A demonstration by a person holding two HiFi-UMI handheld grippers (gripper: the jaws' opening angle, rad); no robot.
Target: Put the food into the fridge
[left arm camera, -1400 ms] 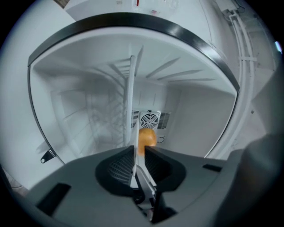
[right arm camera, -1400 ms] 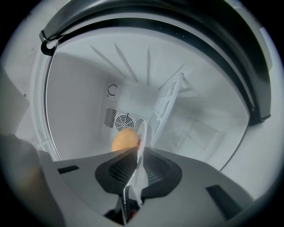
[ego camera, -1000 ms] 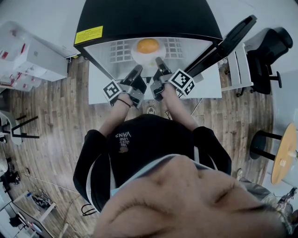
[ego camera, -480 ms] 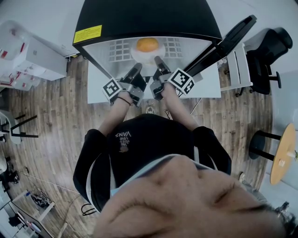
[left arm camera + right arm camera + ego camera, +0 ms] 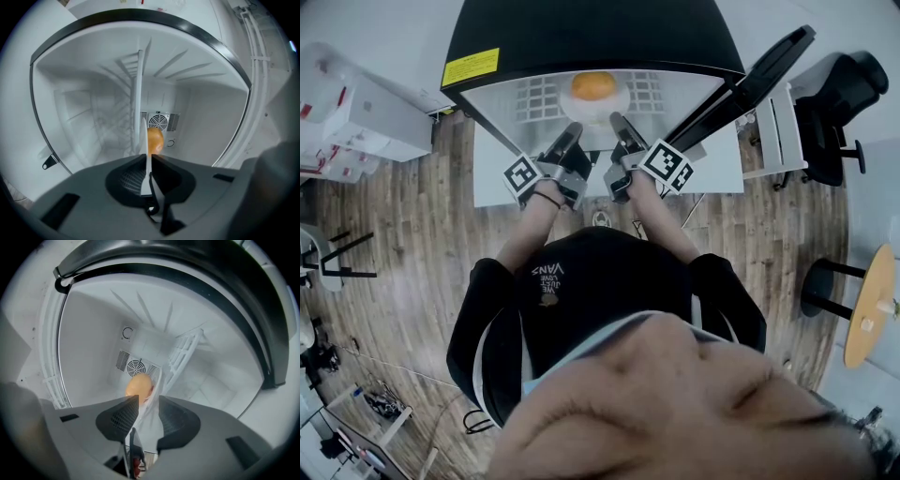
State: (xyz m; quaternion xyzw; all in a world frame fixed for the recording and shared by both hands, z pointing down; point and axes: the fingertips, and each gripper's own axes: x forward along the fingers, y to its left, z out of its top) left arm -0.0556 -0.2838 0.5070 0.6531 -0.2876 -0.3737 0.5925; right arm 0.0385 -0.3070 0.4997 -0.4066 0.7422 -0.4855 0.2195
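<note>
While the right gripper [image 5: 149, 401] is opening its jaws off the white plate [image 5: 592, 112] at five o'clock and the left gripper [image 5: 146, 157] alone clamps the rim at seven, the plate could tilt on the fridge shelf [image 5: 534, 98], rolling off the orange [image 5: 138, 385] that sits at twelve o'clock.

Black top [image 5: 600, 281], white lettering [image 5: 548, 274] on the chest. Black sleeves [image 5: 480, 305] to the elbows, dark wristband [image 5: 548, 200] on left.

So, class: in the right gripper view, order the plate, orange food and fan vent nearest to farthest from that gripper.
1. Plate: between the opening right claw.
2. Orange food: on the plate, just beyond.
3. Fan vent: back of the fridge.
</note>
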